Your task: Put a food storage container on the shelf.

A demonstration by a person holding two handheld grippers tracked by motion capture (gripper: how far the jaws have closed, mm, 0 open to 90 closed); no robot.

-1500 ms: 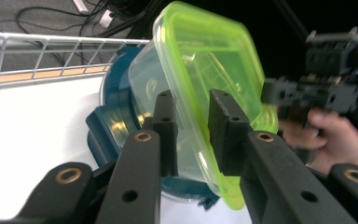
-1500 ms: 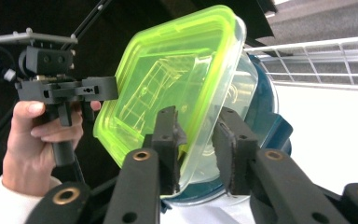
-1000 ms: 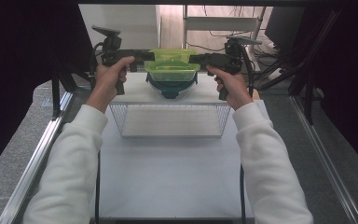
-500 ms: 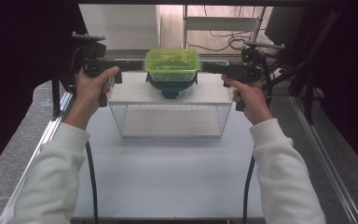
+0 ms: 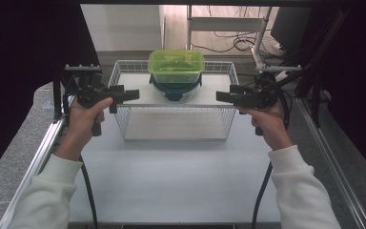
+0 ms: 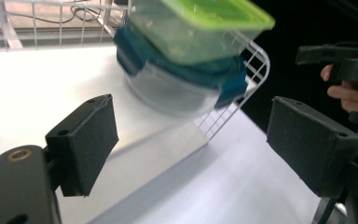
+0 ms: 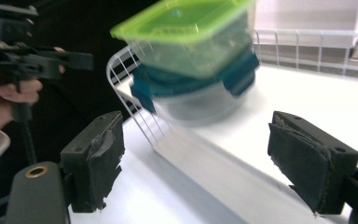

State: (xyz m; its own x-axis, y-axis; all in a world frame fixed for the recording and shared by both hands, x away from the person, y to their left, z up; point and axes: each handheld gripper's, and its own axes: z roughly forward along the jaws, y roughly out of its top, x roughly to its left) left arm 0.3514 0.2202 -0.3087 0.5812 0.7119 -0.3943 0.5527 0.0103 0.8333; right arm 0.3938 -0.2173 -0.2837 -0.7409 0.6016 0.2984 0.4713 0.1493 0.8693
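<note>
A clear box with a lime-green lid sits on top of a round clear container with a teal clip lid. Both stand at the back of a white wire basket at the far middle of the table. My left gripper hovers open just outside the basket's left wall, jaws pointing inward. My right gripper hovers open at the basket's right wall. In the left gripper view the open jaws frame the stacked boxes from a distance. The right gripper view shows the same stack, blurred.
The white table top lies in front of the basket, with metal rails along both sides. Cables trail back from each gripper past the forearms. A white frame and loose cables stand behind the table. Dark curtains hang left and right.
Both grippers let go of the green-lidded box, opened, and drew outward and toward the person. The box now rests on the teal-lidded container.
</note>
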